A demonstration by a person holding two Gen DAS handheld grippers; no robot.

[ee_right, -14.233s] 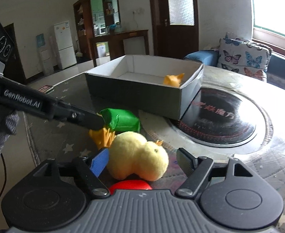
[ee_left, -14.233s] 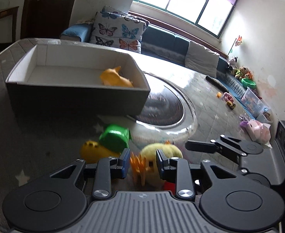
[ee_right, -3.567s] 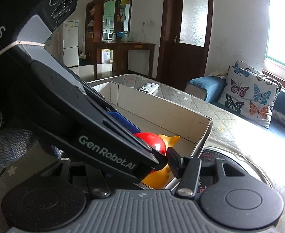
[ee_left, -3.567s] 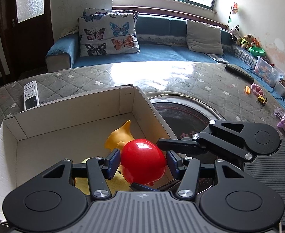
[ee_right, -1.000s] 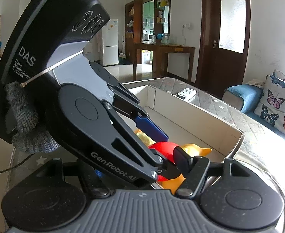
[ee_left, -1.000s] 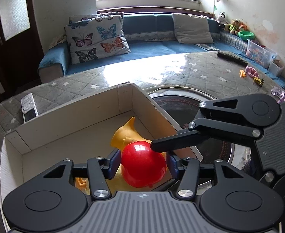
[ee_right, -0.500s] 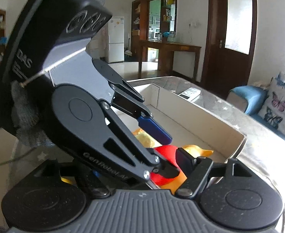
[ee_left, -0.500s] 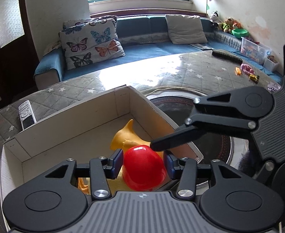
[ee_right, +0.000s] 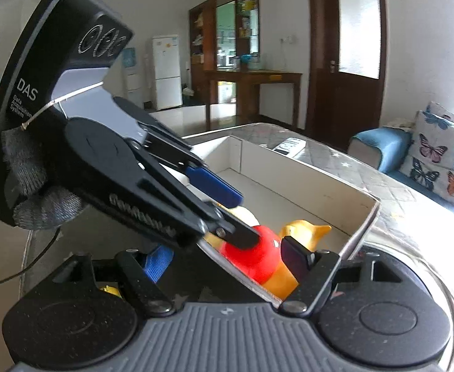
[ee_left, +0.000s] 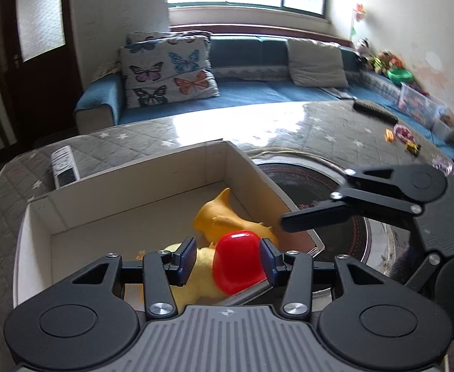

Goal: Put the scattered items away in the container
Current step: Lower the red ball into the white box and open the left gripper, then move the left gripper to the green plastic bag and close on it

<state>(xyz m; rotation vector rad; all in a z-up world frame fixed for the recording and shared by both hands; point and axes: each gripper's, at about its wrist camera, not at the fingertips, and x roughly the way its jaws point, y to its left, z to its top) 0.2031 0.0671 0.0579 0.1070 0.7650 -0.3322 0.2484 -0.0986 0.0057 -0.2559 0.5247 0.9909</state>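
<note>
- The left gripper [ee_left: 227,255] hangs over the near end of the box [ee_left: 134,192]. Its jaws are spread and have just been closing.
- One red ball [ee_left: 237,262] sits between them. The right pad is against it, and a gap shows at the left pad, so it is not pinched.
- The right gripper [ee_right: 227,260] points in over the box's near corner. Its jaws stand apart and have just been opening. They clamp nothing, and the box corner and the ball show between them.
- A grey-gloved hand [ee_right: 32,186] holds the left gripper.
- Three toys are plainly in the box: the red ball, one yellow plush [ee_left: 202,266] under it and one orange toy [ee_left: 217,217] just behind. A small orange scrap beside the plush is too hidden to name.
- The box stands on the quilted tabletop [ee_left: 320,130], beside one round dark inset [ee_left: 304,186].
- There are two remotes on the tabletop: a pale one [ee_left: 63,167] beyond the box's far left corner, and a black one [ee_left: 374,110] at the far edge.
- A few small toys [ee_left: 403,131] lie well apart on the right.
</note>
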